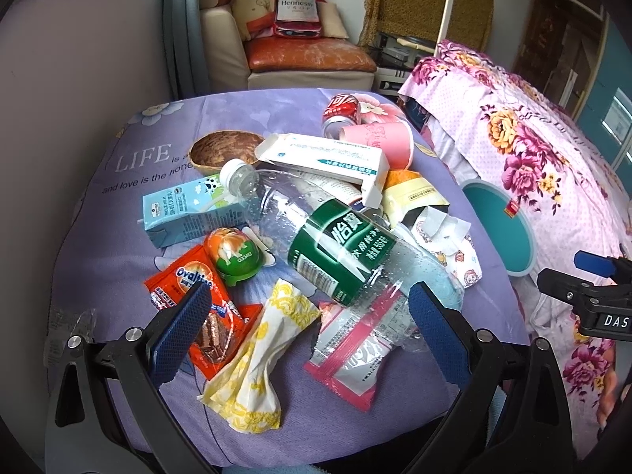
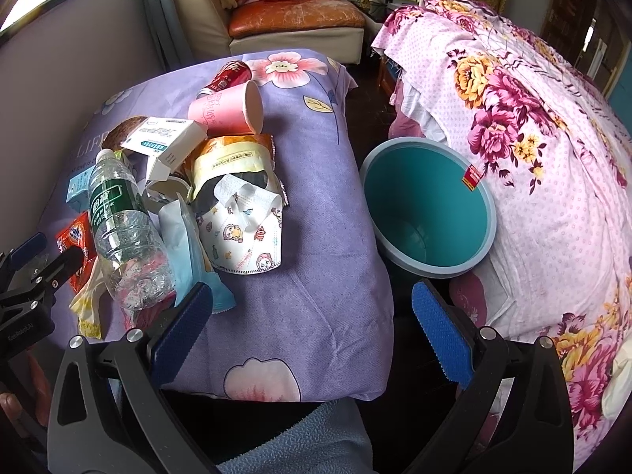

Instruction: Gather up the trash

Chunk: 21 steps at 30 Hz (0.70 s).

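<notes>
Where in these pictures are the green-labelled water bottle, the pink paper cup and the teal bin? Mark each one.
Water bottle (image 1: 339,252): left wrist view, on its green label.
Pink paper cup (image 2: 221,112): right wrist view, on its side wall.
Teal bin (image 2: 418,197): right wrist view, on its inner wall.

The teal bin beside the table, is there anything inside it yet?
The teal bin looks empty: the right wrist view shows bare inner wall and some of the bottom. The near rim hides the rest of the floor, so something small could lie there unseen.
</notes>
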Each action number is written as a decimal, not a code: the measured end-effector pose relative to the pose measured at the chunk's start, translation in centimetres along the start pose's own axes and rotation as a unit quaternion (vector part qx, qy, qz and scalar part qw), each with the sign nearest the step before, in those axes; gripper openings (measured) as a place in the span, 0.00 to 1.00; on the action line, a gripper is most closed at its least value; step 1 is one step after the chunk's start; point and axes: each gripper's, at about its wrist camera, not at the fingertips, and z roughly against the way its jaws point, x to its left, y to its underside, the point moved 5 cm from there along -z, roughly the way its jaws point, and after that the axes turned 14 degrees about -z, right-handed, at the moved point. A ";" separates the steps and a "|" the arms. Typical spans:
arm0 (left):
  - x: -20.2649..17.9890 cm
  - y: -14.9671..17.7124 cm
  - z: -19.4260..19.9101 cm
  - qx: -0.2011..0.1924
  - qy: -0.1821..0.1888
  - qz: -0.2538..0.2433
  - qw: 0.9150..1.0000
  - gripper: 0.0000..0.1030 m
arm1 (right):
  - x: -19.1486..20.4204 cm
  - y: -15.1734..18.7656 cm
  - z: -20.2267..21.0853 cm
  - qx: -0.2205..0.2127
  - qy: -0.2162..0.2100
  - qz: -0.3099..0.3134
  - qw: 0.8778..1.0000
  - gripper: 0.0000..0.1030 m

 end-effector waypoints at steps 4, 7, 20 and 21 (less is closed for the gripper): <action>1.3 0.4 -0.2 0.003 0.008 0.000 1.000 0.96 | 1.2 -0.2 0.1 0.009 -0.007 0.015 1.000 0.94; 3.0 0.7 -0.3 0.004 0.010 -0.001 1.000 0.96 | 2.7 -0.7 0.3 0.018 -0.024 0.030 0.999 0.94; 11.0 3.6 -3.0 0.042 0.029 -0.008 0.999 0.96 | 16.4 -1.2 -1.7 0.106 -0.100 0.187 0.971 0.55; 11.3 3.8 -3.2 0.045 0.033 -0.010 0.998 0.96 | 17.1 -1.3 -2.0 0.112 -0.100 0.195 0.969 0.55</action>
